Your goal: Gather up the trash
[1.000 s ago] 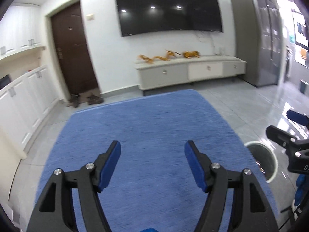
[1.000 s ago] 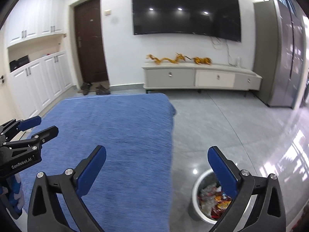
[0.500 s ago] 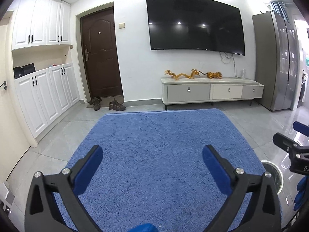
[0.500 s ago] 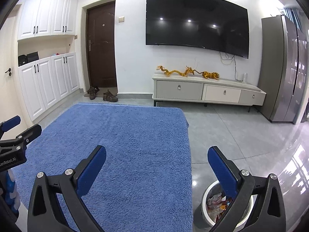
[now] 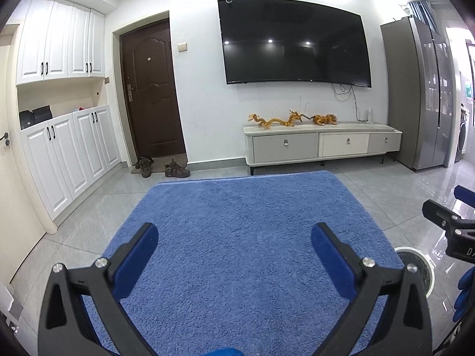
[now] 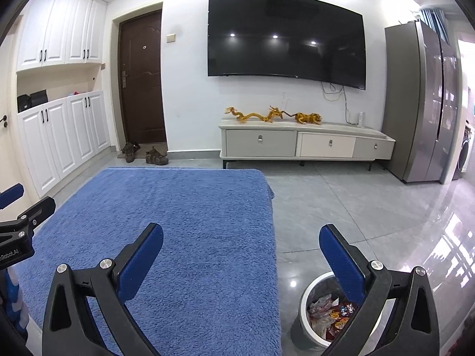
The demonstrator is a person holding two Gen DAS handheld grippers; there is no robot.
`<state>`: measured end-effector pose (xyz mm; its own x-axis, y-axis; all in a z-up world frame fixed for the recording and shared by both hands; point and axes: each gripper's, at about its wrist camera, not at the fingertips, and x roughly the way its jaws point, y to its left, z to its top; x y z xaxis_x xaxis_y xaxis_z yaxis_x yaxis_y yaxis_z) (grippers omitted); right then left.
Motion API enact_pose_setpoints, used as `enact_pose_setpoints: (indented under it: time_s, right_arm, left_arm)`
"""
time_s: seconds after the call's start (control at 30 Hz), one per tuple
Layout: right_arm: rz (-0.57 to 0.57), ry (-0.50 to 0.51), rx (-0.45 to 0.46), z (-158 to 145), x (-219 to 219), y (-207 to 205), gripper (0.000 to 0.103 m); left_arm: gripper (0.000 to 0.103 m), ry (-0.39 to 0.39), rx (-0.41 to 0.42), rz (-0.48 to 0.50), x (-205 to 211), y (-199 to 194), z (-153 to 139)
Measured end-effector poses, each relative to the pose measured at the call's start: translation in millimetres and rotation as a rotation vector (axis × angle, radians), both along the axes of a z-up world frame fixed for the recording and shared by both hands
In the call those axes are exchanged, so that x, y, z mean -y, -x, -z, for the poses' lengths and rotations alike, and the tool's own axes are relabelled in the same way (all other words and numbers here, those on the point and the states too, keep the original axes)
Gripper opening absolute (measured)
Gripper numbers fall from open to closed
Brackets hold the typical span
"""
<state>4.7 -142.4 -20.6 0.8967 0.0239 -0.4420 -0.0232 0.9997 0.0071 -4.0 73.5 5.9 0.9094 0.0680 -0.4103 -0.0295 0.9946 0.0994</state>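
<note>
Trash [image 6: 329, 314] in bin [image 6: 308, 293], under right tongs [image 6: 241, 247], both spread empty

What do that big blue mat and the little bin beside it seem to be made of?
The blue mat looks like soft, matte pile fabric: its surface is fuzzy and nubbly with no shine. The bin looks like smooth pale plastic with a grey inner wall, though painted metal is possible; crinkled wrappers lie inside.
</note>
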Motion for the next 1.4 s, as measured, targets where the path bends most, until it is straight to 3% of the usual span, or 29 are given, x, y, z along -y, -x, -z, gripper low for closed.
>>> enact_pose_setpoints:
  time_s: [1.4]
  right_arm:
    - [0.051,0.029,0.002,1.4,8.6,-1.2,0.103]
  left_arm:
    - [0.103,0.004,-0.018,0.018,4.4,-7.0,6.2]
